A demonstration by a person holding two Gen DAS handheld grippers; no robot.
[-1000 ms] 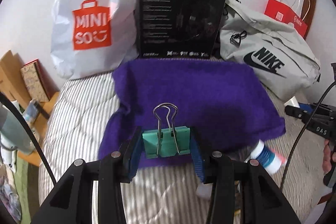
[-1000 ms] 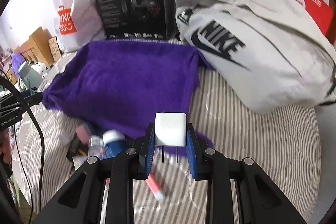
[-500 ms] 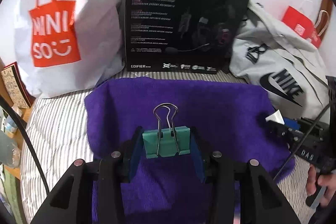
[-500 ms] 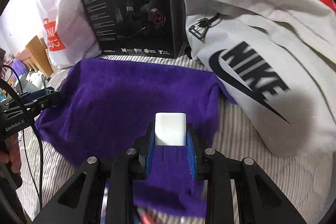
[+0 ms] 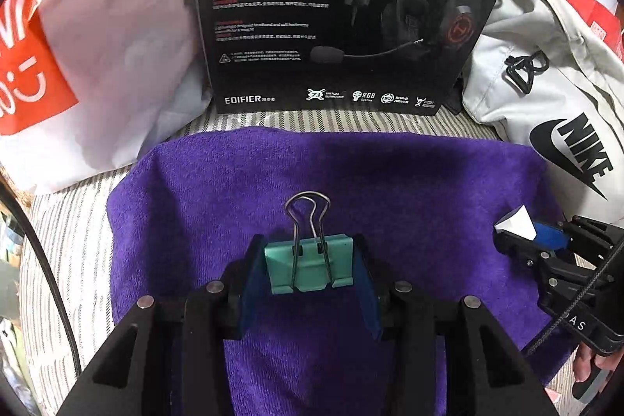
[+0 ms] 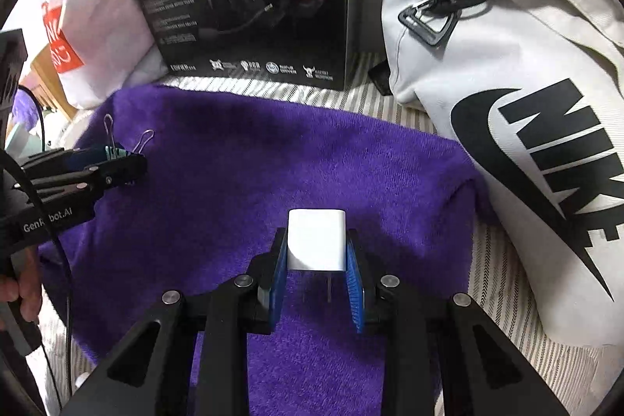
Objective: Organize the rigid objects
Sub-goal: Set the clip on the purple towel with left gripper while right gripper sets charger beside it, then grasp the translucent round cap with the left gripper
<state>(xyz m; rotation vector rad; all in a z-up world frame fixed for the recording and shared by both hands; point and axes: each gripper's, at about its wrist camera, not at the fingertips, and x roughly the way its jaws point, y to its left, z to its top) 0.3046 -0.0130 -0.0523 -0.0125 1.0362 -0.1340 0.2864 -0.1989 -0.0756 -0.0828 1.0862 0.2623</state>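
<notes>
My left gripper (image 5: 310,269) is shut on a green binder clip (image 5: 310,268) with wire handles pointing forward, held just above a purple towel (image 5: 351,174). My right gripper (image 6: 316,260) is shut on a white plug adapter (image 6: 316,238), prongs pointing back, over the same purple towel (image 6: 253,162). The right gripper with the adapter (image 5: 514,223) shows at the right edge of the left wrist view. The left gripper with the clip (image 6: 117,153) shows at the left of the right wrist view.
The towel lies on a striped bed (image 5: 66,232). Behind it stand a black headset box (image 5: 339,10), a white Miniso bag (image 5: 89,38) to the left and a grey Nike bag (image 6: 518,96) to the right.
Both grippers have moved forward over the towel, closer to the box and bags. The bottles and small items at the towel's near edge have left view. Both still hold their objects.
</notes>
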